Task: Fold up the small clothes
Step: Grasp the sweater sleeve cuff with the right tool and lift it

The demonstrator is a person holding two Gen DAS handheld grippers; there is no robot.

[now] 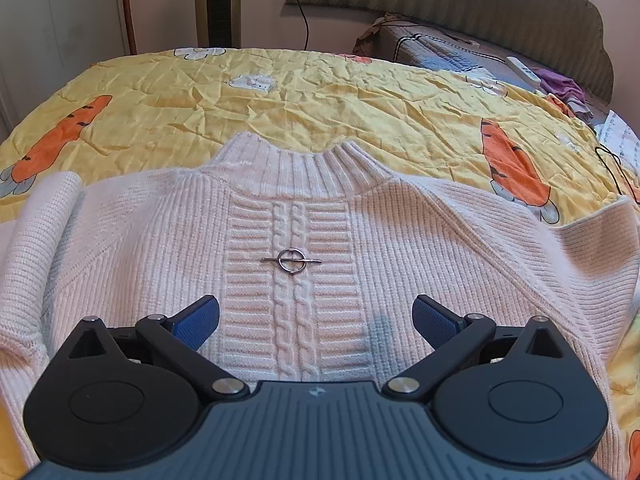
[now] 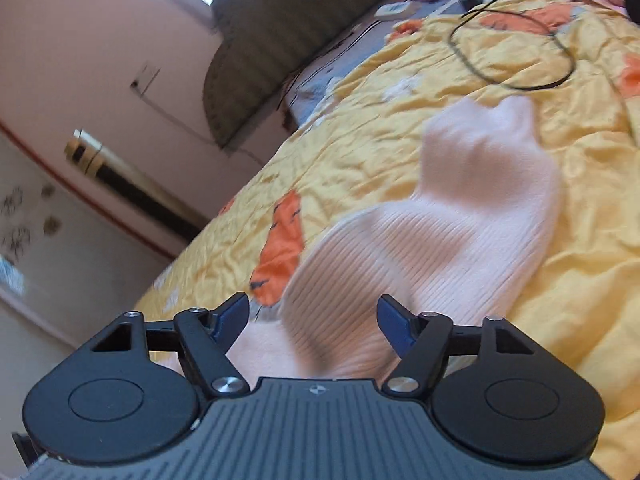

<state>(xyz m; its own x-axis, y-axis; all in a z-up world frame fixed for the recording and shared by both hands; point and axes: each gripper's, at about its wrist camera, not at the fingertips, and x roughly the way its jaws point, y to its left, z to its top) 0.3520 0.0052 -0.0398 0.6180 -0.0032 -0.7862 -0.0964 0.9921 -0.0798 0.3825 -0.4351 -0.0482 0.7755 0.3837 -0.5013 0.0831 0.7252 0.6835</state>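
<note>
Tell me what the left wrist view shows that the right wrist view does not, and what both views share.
Only the left wrist view shows the sweater's ribbed collar, the cable-knit front and the metal ring pin, with the left gripper open above them. Only the right wrist view shows a sleeve lying on the bed, a black cable loop and the open right gripper. Both show the pink sweater on the yellow carrot-print quilt.
</note>
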